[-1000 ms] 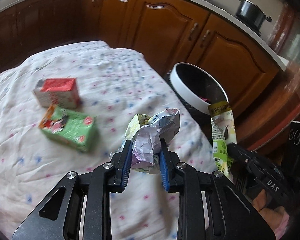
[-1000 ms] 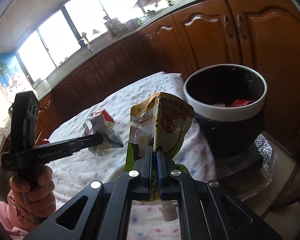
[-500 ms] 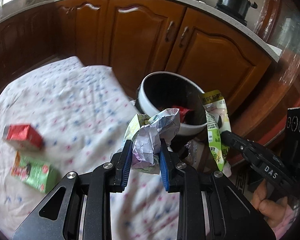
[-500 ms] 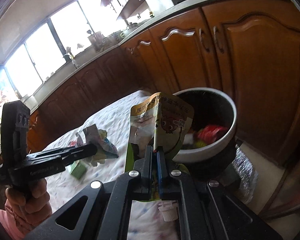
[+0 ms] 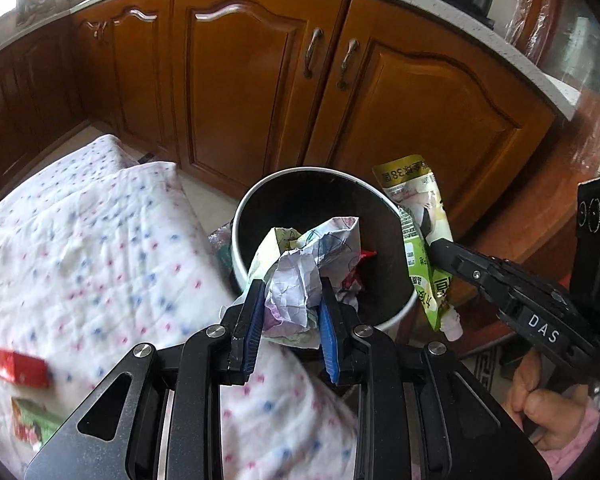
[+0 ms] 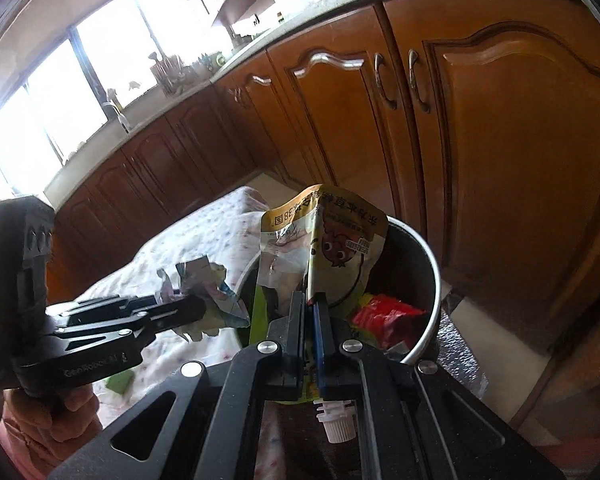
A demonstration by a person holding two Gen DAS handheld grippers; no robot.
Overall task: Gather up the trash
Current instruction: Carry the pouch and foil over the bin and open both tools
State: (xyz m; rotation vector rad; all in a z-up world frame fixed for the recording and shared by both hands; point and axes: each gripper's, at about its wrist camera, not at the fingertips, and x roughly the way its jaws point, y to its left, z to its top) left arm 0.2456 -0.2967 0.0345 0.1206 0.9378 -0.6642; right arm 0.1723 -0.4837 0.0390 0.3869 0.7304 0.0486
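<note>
My left claw (image 5: 290, 312) is clamped on a crumpled paper wad (image 5: 300, 268), held over the near rim of the trash bin (image 5: 240, 216). My right claw (image 6: 310, 320) is pinched flat on a green spouted pouch (image 6: 332, 248), its white cap hanging below the pads, at the bin's 3 o'clock edge in the left view. Inside the bin lies a red wrapper (image 6: 384, 316). At 9 o'clock spreads the dotted cloth (image 5: 80, 240) over the tabletop, with a red carton (image 5: 16, 364) and what looks like a green packet (image 5: 32, 424), blurred. Wooden cabinet doors (image 5: 260, 80) stand behind the bin at 12 o'clock.
</note>
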